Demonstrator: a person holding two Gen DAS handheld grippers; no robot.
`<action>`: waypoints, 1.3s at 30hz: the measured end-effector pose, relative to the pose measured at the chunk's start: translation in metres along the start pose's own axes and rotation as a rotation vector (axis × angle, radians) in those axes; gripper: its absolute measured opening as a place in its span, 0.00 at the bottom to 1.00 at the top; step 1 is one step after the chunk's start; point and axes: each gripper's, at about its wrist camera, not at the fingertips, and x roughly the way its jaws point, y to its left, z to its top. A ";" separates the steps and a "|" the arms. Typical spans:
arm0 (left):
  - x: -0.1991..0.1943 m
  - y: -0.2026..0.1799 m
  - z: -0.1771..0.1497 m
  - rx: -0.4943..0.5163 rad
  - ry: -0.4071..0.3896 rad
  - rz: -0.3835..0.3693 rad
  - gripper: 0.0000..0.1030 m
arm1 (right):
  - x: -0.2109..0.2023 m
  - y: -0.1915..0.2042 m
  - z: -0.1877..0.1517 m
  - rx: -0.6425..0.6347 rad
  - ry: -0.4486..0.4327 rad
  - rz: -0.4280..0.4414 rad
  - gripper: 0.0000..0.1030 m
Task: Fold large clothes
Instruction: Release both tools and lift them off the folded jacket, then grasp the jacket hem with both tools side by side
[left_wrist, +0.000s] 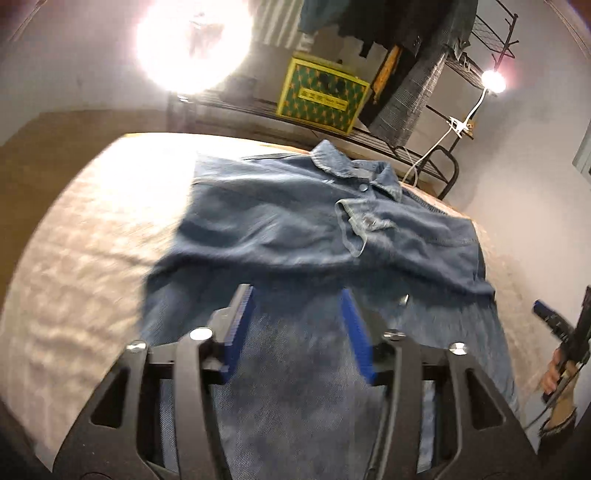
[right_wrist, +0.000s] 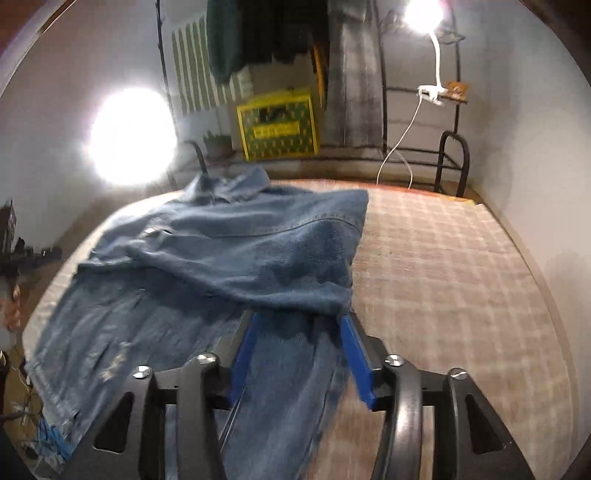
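A blue denim jacket (left_wrist: 280, 225) lies on the bed, collar at the far end, both sleeves folded across its front. It also shows in the right wrist view (right_wrist: 221, 258). My left gripper (left_wrist: 297, 295) is open, its blue pads apart just above the jacket's lower half, holding nothing. My right gripper (right_wrist: 299, 321) is open over the jacket's near right part, its tips at the edge of the folded sleeve. The right gripper also appears in the left wrist view (left_wrist: 554, 325) at the far right, held by a hand.
The jacket lies on a checked beige mattress (right_wrist: 461, 266). Behind the bed stands a metal rack (left_wrist: 443, 147) with a yellow-green box (left_wrist: 321, 96) and hanging clothes (right_wrist: 266, 33). Two bright lamps (right_wrist: 129, 136) glare. A wall (right_wrist: 535, 166) runs along the bed's right side.
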 end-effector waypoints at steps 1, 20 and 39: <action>-0.010 0.004 -0.011 0.002 -0.005 0.008 0.62 | -0.012 0.002 -0.006 0.000 -0.014 0.005 0.54; -0.017 0.104 -0.136 -0.161 0.177 0.153 0.70 | -0.023 -0.005 -0.120 0.111 0.184 0.133 0.64; -0.021 0.090 -0.147 -0.082 0.183 0.175 0.77 | -0.011 0.012 -0.131 0.110 0.290 0.247 0.63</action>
